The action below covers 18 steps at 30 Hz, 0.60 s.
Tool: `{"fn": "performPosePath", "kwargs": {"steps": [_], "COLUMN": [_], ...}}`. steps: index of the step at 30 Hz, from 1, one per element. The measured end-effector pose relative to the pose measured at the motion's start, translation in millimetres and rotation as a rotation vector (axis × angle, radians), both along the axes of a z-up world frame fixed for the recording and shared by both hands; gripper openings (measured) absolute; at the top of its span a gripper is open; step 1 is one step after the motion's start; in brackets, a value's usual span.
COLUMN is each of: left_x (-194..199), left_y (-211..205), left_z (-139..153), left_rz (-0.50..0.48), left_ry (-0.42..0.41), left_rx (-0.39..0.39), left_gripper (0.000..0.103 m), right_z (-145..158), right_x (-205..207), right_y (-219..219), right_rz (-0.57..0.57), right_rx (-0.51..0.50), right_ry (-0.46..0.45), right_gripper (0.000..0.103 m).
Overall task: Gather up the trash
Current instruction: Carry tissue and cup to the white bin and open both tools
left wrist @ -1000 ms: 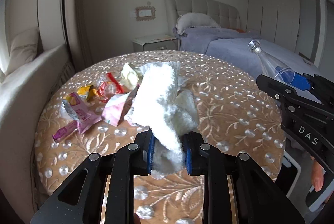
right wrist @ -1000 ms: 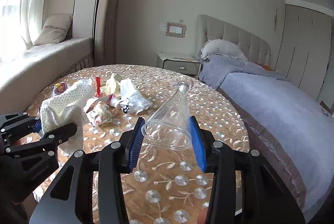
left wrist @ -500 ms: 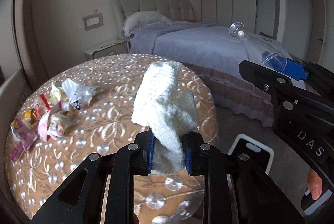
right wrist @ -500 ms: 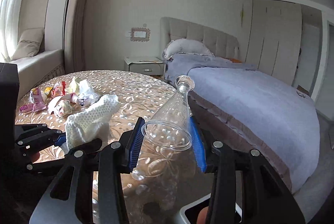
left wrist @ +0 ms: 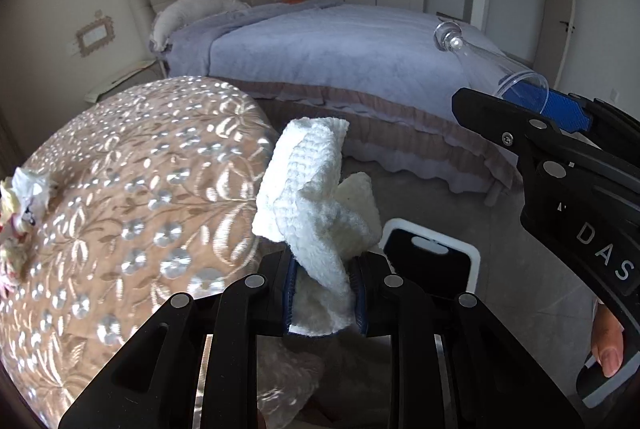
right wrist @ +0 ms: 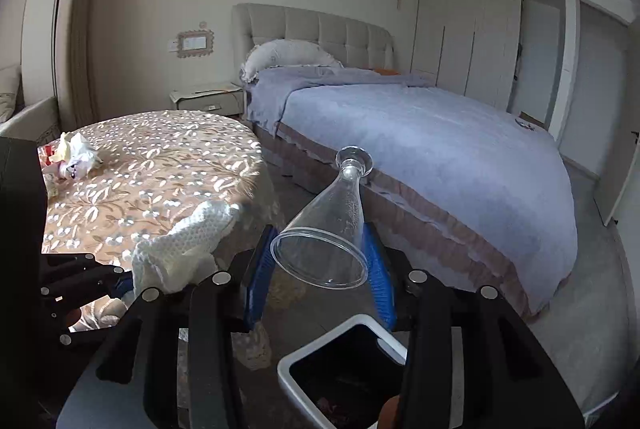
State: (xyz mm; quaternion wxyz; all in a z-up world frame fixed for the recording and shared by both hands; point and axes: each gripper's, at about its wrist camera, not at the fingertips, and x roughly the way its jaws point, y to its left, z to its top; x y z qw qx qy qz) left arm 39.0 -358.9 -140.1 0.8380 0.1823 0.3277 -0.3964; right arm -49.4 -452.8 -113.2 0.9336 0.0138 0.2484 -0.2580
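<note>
Trash in both grippers: white knitted cloth (left wrist: 316, 205) pinched between the pads of the left gripper (left wrist: 322, 299), clear plastic goblet (right wrist: 328, 229) clamped near its rim by the right gripper (right wrist: 320, 269), stem pointing forward and up; held off the table edge and above the floor, evidently so each piece can drop into the white-rimmed bin (right wrist: 304, 353) sitting just below the right gripper; bin liner dark, contents hard to make out, possibly a few scraps. Remaining wrappers (right wrist: 74, 157) left in a heap on the far side of the round table (right wrist: 160, 165), well apart from both grippers. Against a second ago: both grippers swung rightward away from the table toward the bed (right wrist: 420, 133), wrappers now at the left edge, bin newly close beneath; grips unchanged.
</note>
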Motion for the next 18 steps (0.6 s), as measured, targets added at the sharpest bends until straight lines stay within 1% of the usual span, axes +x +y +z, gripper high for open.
{"fn": "performPosePath", "kwargs": {"steps": [3, 6, 11, 14, 16, 18], "left_x": [-6, -10, -15, -16, -17, -18], "left_y": [-25, -44, -75, -91, -102, -111], "left_z": [-16, -32, -54, -67, -74, -81], "left_rz": [-0.049, -0.095, -0.165, -0.204, -0.225, -0.241], "left_ry": [0.000, 0.036, 0.082, 0.110, 0.132, 0.149], "left_rx": [0.056, 0.078, 0.117, 0.144, 0.152, 0.156], "left_gripper": [0.022, 0.022, 0.022, 0.022, 0.022, 0.022], "right_z": [-14, -32, -57, -64, -67, -72], "right_x": [-5, -7, -14, -18, -18, -19], "right_y": [-16, -26, -49, -64, -70, -78], "right_rz": [-0.042, -0.087, -0.120, -0.140, -0.150, -0.154], "right_rx": [0.002, -0.028, 0.018, 0.040, 0.045, 0.056], "right_ry": [0.024, 0.068, 0.116, 0.131, 0.135, 0.143], "right_gripper": [0.045, 0.045, 0.045, 0.044, 0.041, 0.040]}}
